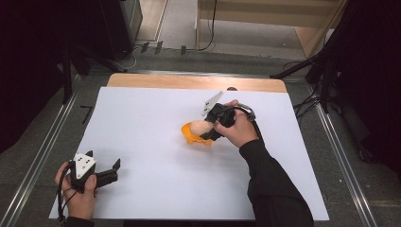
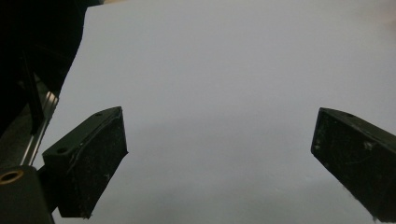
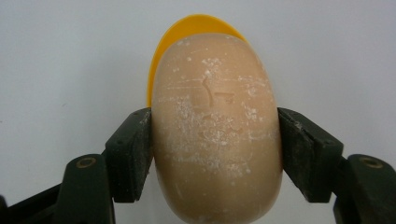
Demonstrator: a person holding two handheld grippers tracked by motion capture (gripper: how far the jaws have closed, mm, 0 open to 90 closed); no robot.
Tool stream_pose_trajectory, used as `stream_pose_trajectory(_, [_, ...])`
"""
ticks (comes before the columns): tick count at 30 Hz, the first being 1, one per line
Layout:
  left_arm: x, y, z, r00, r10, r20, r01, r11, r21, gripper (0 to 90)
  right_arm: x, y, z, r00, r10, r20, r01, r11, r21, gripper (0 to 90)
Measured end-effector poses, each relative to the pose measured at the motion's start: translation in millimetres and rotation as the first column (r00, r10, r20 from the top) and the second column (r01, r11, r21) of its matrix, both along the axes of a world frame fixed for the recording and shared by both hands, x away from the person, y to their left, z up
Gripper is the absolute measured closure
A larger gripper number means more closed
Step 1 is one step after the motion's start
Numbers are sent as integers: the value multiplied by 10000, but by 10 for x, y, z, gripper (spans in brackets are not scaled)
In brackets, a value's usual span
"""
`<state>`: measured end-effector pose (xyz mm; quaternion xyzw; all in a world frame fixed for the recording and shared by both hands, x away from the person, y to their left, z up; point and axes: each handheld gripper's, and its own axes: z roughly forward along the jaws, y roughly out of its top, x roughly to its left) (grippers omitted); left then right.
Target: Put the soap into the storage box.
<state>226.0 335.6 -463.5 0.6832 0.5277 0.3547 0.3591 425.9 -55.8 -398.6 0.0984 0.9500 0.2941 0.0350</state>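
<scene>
A tan oval bar of soap (image 3: 217, 130) with stamped marks sits between the jaws of my right gripper (image 3: 215, 149), which press on both its sides. Behind and below it shows the rim of an orange soap dish (image 3: 187, 28). In the high view the soap (image 1: 199, 127) is over the orange dish (image 1: 191, 137) near the middle of the white sheet, with my right gripper (image 1: 210, 128) on it. My left gripper (image 1: 116, 168) rests at the front left corner of the sheet. Its jaws stand wide apart over bare white paper (image 2: 219, 93), and my left gripper (image 2: 219, 163) holds nothing.
The white sheet (image 1: 156, 179) covers most of a wooden table (image 1: 189, 81). Metal rails (image 1: 42, 156) run along both sides. Dark stands and cables (image 1: 321, 71) crowd the floor at the back right and left.
</scene>
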Motion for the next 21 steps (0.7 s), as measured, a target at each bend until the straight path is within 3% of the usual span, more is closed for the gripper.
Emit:
stream_pose_trajectory(17, [1, -1, -1, 10000, -14, -16, 14, 10000, 3, 39, 11, 37, -29, 9998, 4, -213, -5, 10000, -55, 323])
stream_pose_trajectory(18, [1, -1, -1, 10000, -12, -16, 12, 10000, 0, 39, 17, 15, -31, 9996, 110, -253, -99, 9989, 465, 307])
stream_pose_trajectory(21, [1, -1, -1, 10000, -4, -9, 4, 10000, -3, 39, 15, -30, 20, 9985, 35, -546, 19, 9951, 988, 280])
